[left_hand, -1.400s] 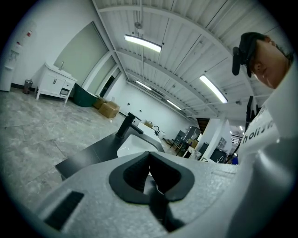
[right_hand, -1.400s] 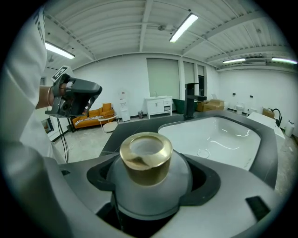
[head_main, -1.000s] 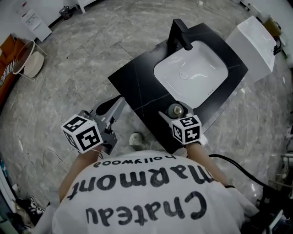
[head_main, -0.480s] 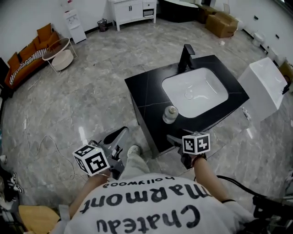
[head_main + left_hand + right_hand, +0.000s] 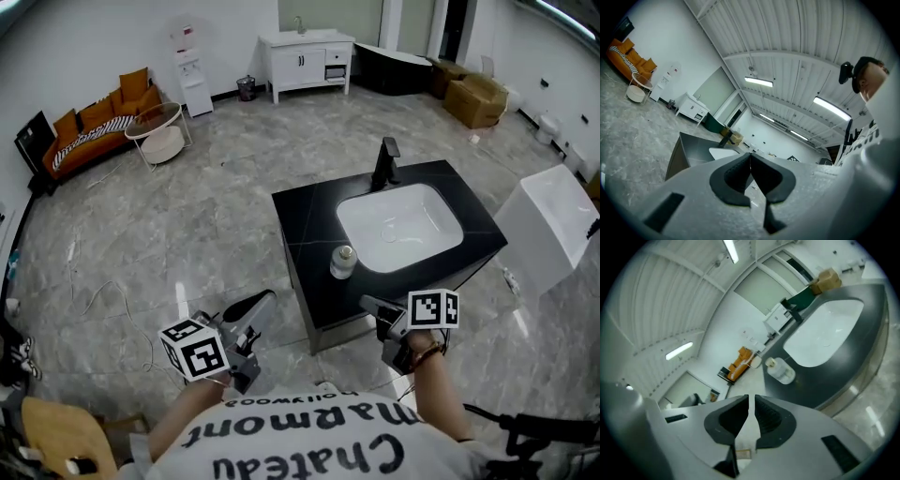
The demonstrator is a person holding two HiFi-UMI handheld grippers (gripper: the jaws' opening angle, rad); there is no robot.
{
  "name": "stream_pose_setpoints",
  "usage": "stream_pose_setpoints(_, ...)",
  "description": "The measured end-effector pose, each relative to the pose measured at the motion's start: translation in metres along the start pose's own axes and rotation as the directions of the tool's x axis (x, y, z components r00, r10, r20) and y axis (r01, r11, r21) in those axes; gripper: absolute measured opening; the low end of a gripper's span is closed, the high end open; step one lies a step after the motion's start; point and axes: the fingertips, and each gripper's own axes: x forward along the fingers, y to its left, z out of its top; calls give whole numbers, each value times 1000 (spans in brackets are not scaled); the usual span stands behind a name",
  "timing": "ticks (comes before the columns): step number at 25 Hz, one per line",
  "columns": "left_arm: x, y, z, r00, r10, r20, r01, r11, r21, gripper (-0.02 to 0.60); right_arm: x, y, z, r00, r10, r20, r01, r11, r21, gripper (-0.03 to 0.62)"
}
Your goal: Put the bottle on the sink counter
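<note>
Head view: both hands are holding their grippers low, the left gripper (image 5: 266,298) pointing level, the right gripper (image 5: 367,303) tilting down just short of the sink counter (image 5: 305,221). The bottle (image 5: 343,262) is standing upright on the counter beside the basin (image 5: 401,226); a second ago the right gripper was reaching it.

Left gripper view: the jaws are pressing together, empty.

Right gripper view: the bottle is showing beyond jaws that have just been closing to a sliver, nothing between them.

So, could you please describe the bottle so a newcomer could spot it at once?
Find the black sink counter in the middle of the grey floor, with its white basin. The bottle stands upright on the black top beside the basin's near left corner. It is the only loose thing there: small, clear, with a pale cap.
</note>
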Motion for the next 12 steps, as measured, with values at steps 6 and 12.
stream_pose_setpoints(6, 27, 7, 3, 996, 69, 48, -70, 997, 22, 15, -33, 35, 48, 996, 77, 42, -62, 957, -283, 34)
stream_pose_setpoints(12, 51, 9, 0, 989, 116, 87, -119, 992, 35, 15, -54, 5, 73, 971, -38, 236, 121, 929, -349, 32)
